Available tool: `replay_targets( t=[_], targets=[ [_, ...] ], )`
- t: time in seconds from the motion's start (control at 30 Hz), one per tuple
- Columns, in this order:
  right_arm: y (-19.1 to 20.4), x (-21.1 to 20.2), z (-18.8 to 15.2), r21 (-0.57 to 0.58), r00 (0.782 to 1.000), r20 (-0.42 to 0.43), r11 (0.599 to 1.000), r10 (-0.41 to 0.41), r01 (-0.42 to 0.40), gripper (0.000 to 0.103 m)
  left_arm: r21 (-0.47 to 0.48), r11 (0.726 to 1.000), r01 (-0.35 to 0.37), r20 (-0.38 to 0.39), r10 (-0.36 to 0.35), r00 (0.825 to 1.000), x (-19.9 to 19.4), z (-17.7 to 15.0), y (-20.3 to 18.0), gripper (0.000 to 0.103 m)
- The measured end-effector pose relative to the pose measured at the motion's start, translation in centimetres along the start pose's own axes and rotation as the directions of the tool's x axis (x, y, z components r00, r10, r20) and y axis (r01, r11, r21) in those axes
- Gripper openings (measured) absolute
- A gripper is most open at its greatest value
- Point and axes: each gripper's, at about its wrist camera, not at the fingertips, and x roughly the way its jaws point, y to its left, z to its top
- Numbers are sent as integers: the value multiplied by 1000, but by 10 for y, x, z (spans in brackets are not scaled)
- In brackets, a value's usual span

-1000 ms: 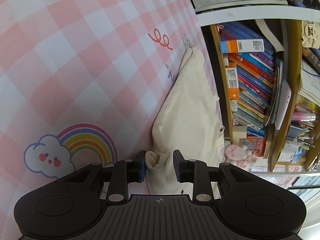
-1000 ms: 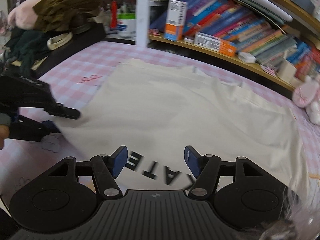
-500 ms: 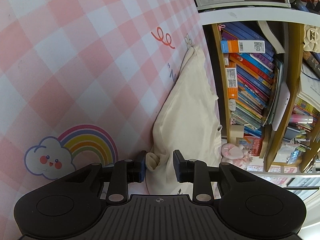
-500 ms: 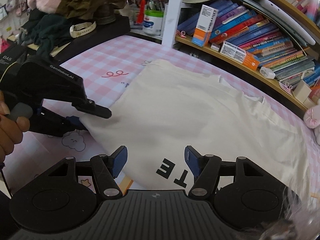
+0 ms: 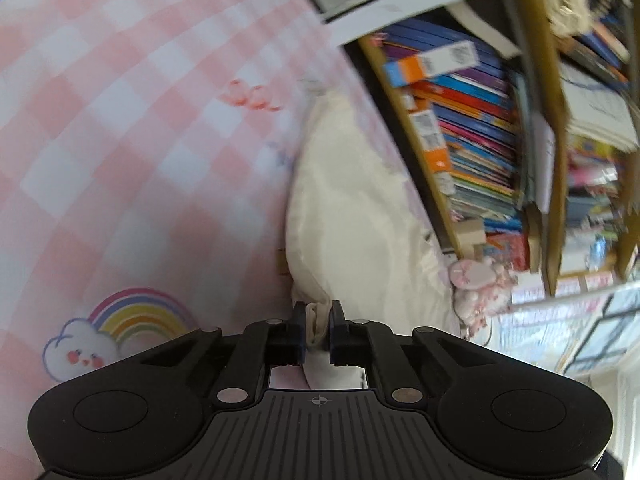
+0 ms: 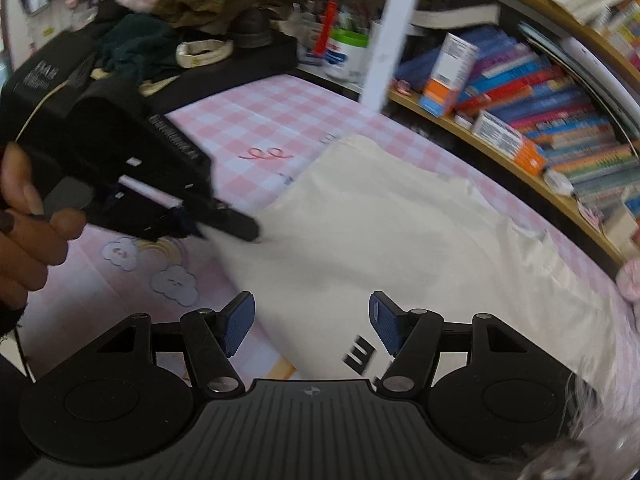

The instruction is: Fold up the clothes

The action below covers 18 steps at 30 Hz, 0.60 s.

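Observation:
A cream T-shirt [image 6: 400, 236] with black lettering lies spread on a pink checked tablecloth [image 6: 256, 120]. My left gripper [image 5: 317, 322] is shut on a bunched corner of the T-shirt [image 5: 352, 216] and lifts it off the cloth. In the right wrist view the left gripper [image 6: 224, 220] pinches the shirt's left edge. My right gripper [image 6: 312, 320] is open and empty, hovering over the shirt's near edge by the lettering [image 6: 358, 356].
Bookshelves full of books [image 6: 540, 112] run along the table's far side. A pile of dark clothes [image 6: 192, 8] sits on a black case at the back left. A pink plush toy [image 5: 476, 280] lies by the shelf. Rainbow and cloud prints [image 5: 120, 332] mark the cloth.
My left gripper has closed tight on the shirt corner and raised it. My right gripper has drawn back toward the shirt's near left edge, still open.

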Motion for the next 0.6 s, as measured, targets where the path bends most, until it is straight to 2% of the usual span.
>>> replay_targets(
  t=[0.2, 0.23, 0.27, 0.3, 0.33, 0.37, 0.4, 0.43, 0.47, 0.5, 0.53, 0.6],
  targets=[
    [28, 14, 11, -180, 1000, 9, 983, 28, -26, 57, 32, 999, 17, -6, -17, 1000, 1, -1, -9, 8],
    [32, 18, 13, -205, 1000, 9, 979, 26, -24, 52, 30, 999, 22, -8, -22, 1000, 2, 0, -8, 9],
    [34, 21, 15, -223, 1000, 9, 975, 24, -22, 42, 24, 999, 30, -10, -30, 1000, 2, 1, -8, 9],
    [35, 25, 16, -237, 1000, 11, 971, 20, -17, 39, 20, 999, 36, -13, -36, 999, 3, 1, -7, 9],
    [37, 28, 17, -251, 1000, 13, 968, 16, -13, 32, 18, 999, 36, -13, -36, 999, 3, 1, -7, 10],
    [38, 31, 18, -264, 1000, 15, 964, 12, -8, 19, 15, 1000, 28, -15, -28, 1000, 2, 2, -6, 13],
    [35, 31, 19, -253, 1000, 19, 967, 12, -6, 13, 7, 999, 31, -21, -31, 999, 2, 4, -3, 22],
    [30, 31, 19, -239, 1000, 23, 971, 11, -5, 12, -11, 999, 43, -19, -43, 999, 0, 6, 1, 38],
    [23, 28, 21, -199, 999, 34, 980, 13, -6, 12, -32, 998, 55, -13, -56, 998, -2, 9, 5, 49],
    [15, 24, 22, -151, 999, 46, 989, 15, -8, 12, -54, 996, 68, -6, -68, 998, -4, 11, 10, 69],
    [7, 20, 23, -101, 998, 57, 995, 17, -11, 12, -75, 994, 80, 1, -81, 997, -6, 13, 15, 73],
    [-8, 14, 24, -19, 997, 72, 1000, 22, -21, 12, -107, 989, 105, -9, -106, 994, -3, 16, 20, 74]
  ],
)
